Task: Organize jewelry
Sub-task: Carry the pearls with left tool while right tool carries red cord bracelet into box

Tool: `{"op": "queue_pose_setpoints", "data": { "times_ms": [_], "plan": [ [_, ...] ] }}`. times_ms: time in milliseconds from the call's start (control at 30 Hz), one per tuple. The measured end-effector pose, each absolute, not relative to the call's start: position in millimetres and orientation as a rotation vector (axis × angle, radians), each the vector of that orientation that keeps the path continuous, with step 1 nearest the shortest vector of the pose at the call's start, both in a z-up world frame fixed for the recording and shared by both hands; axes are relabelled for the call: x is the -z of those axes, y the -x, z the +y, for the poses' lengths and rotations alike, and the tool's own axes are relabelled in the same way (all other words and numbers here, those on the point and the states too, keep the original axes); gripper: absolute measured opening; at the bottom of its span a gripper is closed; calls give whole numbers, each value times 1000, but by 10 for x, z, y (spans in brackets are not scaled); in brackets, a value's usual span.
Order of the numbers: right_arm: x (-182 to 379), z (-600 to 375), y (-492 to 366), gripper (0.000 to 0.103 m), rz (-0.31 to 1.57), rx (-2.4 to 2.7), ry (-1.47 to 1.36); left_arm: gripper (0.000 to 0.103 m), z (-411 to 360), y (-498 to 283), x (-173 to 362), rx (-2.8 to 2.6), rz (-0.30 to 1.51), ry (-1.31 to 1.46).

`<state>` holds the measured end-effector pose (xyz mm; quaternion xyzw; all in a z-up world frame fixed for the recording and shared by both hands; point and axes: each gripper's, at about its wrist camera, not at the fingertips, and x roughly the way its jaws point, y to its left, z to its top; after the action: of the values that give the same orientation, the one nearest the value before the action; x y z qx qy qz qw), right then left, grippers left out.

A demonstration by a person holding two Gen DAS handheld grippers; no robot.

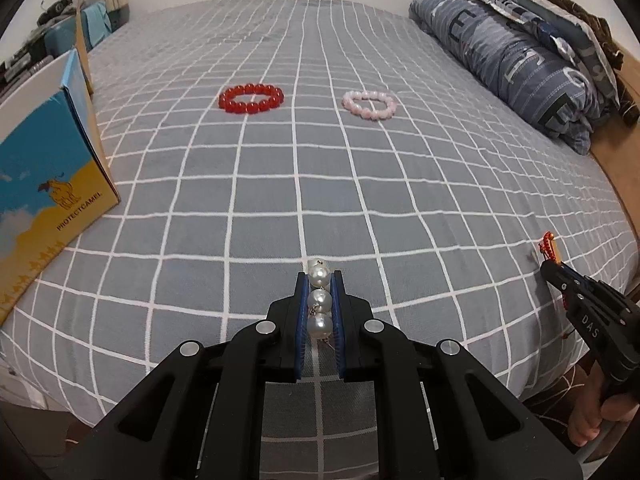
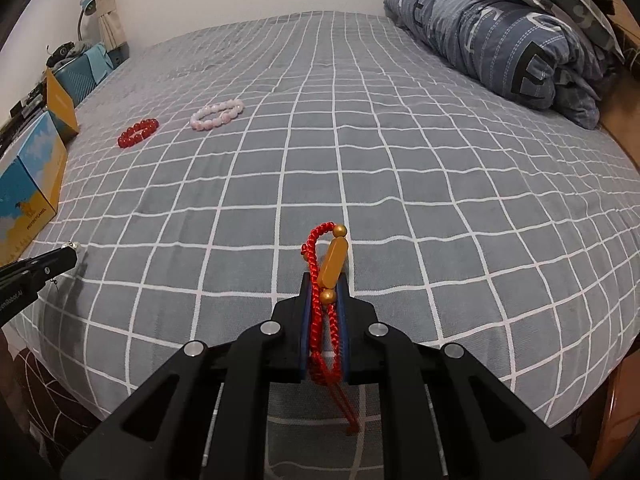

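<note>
My left gripper [image 1: 319, 280] is shut on a pearl bracelet [image 1: 319, 300]; three white pearls sit in a row between its blue pads, low over the near part of the bed. My right gripper [image 2: 325, 284] is shut on a red braided cord bracelet [image 2: 335, 260] with a gold bar and gold beads sticking up past the tips. A red bead bracelet [image 1: 251, 98] [image 2: 138, 133] and a pink bead bracelet [image 1: 370, 105] [image 2: 217, 115] lie flat farther out on the bedspread. Each gripper shows at the edge of the other's view, the right gripper [image 1: 549, 264] and the left gripper [image 2: 74, 254].
The grey checked bedspread [image 1: 320, 184] covers the bed. A blue and yellow box [image 1: 44, 184] [image 2: 30, 188] with an open flap stands at the left edge. A folded blue quilt [image 1: 512, 52] [image 2: 500, 36] lies at the far right. A hand [image 1: 592, 412] holds the right gripper.
</note>
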<state>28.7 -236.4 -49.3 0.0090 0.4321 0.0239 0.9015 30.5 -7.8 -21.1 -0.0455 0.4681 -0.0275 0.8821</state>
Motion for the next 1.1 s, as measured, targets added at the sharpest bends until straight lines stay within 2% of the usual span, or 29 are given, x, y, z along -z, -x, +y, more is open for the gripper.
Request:
{"op": "queue_pose_setpoints", "data": {
  "times_ms": [600, 1100],
  "plan": [
    [53, -2134, -452, 10, 826, -51, -2, 11, 24, -238, -452, 33, 828, 63],
    [-321, -1849, -595, 10, 764, -65, 10, 11, 285, -317, -762, -39, 783, 49]
  ]
}}
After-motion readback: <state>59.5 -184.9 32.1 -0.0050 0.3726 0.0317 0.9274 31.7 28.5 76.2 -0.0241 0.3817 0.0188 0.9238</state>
